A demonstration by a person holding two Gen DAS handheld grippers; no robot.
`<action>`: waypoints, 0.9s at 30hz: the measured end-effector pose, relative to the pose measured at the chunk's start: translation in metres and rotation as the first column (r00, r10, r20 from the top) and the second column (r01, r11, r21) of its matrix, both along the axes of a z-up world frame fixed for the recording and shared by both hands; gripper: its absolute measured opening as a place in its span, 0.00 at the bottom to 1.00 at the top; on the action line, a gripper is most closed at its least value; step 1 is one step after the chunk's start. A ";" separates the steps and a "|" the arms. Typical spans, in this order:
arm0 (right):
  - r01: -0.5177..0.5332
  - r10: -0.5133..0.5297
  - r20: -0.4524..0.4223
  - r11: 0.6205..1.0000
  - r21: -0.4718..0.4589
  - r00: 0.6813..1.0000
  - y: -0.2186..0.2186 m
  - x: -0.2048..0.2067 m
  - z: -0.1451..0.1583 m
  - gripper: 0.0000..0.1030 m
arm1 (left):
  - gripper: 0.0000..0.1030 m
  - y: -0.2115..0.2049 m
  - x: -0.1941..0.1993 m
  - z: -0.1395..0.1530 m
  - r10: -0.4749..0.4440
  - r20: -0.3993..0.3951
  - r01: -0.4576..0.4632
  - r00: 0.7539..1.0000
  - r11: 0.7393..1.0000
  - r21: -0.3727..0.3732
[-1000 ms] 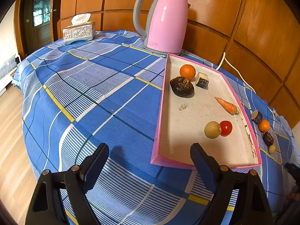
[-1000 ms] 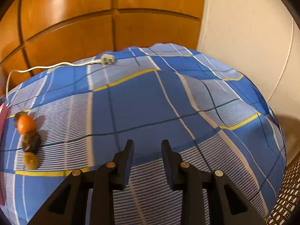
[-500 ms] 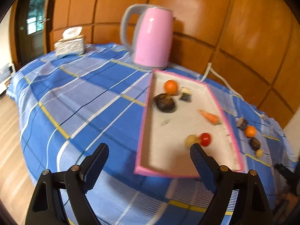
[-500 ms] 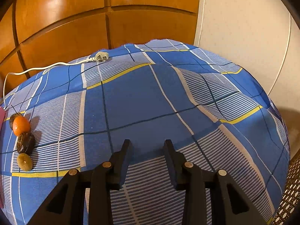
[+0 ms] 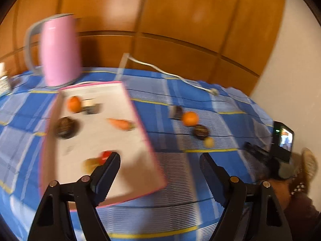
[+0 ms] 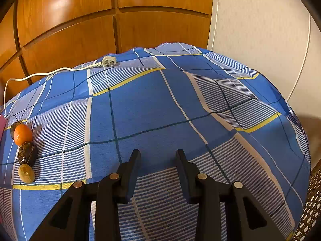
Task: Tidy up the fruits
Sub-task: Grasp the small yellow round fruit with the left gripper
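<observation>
The pink-rimmed tray [image 5: 130, 160] lies left in the blurred left wrist view. It holds an orange [image 5: 73, 104], a dark fruit [image 5: 65, 128], a carrot [image 5: 120, 123], a tomato [image 5: 105, 154] and a yellowish ball [image 5: 90, 164]. On the cloth right of it sit a dark chunk [image 5: 175, 111], a loose orange [image 5: 189, 118] [image 6: 22, 134], a dark wrinkled fruit [image 5: 200, 131] [image 6: 27, 153] and a small yellow fruit [image 5: 208, 141] [image 6: 26, 173]. My left gripper [image 5: 160, 160] is open over the tray's near right corner, jaws closing on nothing. My right gripper [image 6: 157, 156] hovers over bare cloth, jaws slightly apart and empty.
A pink kettle [image 5: 60, 52] stands behind the tray; its white cord [image 5: 170, 74] ends in a plug [image 6: 109, 61] on the blue checked cloth [image 6: 180, 104]. Wooden panels [image 6: 70, 20] back the table. A person's hand holds the other gripper's camera body [image 5: 282, 140] at the right.
The left view has swung to the right and risen, so the tray slid left and the loose fruits came to the middle; its jaws narrowed. The right gripper's jaws parted a little.
</observation>
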State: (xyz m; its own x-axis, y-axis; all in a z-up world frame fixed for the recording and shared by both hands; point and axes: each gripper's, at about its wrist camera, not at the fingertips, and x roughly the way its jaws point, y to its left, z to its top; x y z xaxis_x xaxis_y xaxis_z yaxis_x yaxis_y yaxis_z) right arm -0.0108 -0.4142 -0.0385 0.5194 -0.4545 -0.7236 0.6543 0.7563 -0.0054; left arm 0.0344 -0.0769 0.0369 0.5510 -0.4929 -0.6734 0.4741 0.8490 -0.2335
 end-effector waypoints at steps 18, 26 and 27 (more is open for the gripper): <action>-0.019 0.019 0.009 1.000 0.006 1.000 0.001 0.001 -0.001 0.44 | 0.41 -0.145 0.042 -0.056 -0.214 -0.209 0.229 0.954 0.972 0.055; -0.021 0.021 0.006 1.000 0.001 1.000 0.002 0.002 -0.002 0.45 | 0.29 -0.165 0.055 -0.073 -0.159 -0.239 0.182 0.958 0.980 0.077; -0.021 0.021 0.006 1.000 0.000 1.000 0.003 0.003 -0.002 0.45 | 0.26 -0.166 0.056 -0.074 -0.161 -0.241 0.182 0.957 0.981 0.066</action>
State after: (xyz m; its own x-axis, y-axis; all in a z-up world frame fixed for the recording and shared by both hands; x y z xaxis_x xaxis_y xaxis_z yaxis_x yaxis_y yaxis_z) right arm -0.0080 -0.4117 -0.0403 0.5327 -0.4433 -0.7209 0.6385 0.7696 -0.0014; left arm 0.0902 -0.2428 -0.0367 0.2855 -0.5002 -0.8175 0.5554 0.7815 -0.2842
